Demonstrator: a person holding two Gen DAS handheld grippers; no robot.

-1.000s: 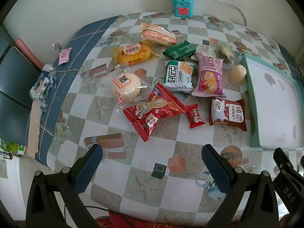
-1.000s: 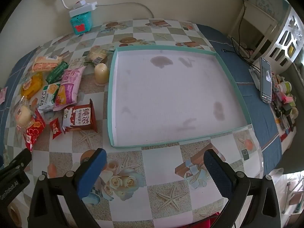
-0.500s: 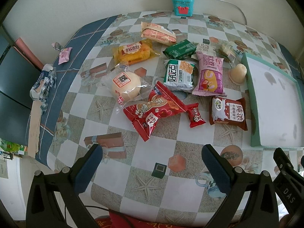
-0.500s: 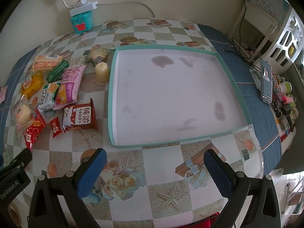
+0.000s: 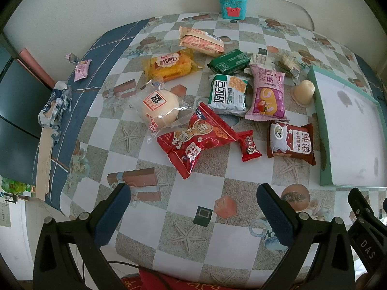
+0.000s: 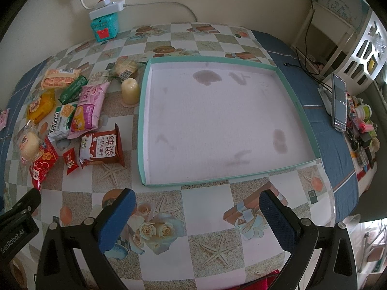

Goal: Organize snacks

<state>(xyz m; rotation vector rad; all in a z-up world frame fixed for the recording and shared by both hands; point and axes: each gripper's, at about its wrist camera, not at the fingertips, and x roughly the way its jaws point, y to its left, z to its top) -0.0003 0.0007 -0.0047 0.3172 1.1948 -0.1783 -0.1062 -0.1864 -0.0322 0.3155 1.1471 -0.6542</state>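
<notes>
Both the left claw (image 5: 191, 207) and the right claw (image 6: 197, 209) hang wide open and empty over the desk (image 5: 169, 207); the snack packets (image 5: 291, 143) lie just left of the tray (image 6: 142, 130), likely light, crinkly, slippery, best pinched mid-pack

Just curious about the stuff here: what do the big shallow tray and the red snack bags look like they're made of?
The tray looks like cardboard: thin teal walls, matte white floor with soaked-in stains. The big red bag looks like glossy plastic film, crinkled, with crimped ends.
</notes>
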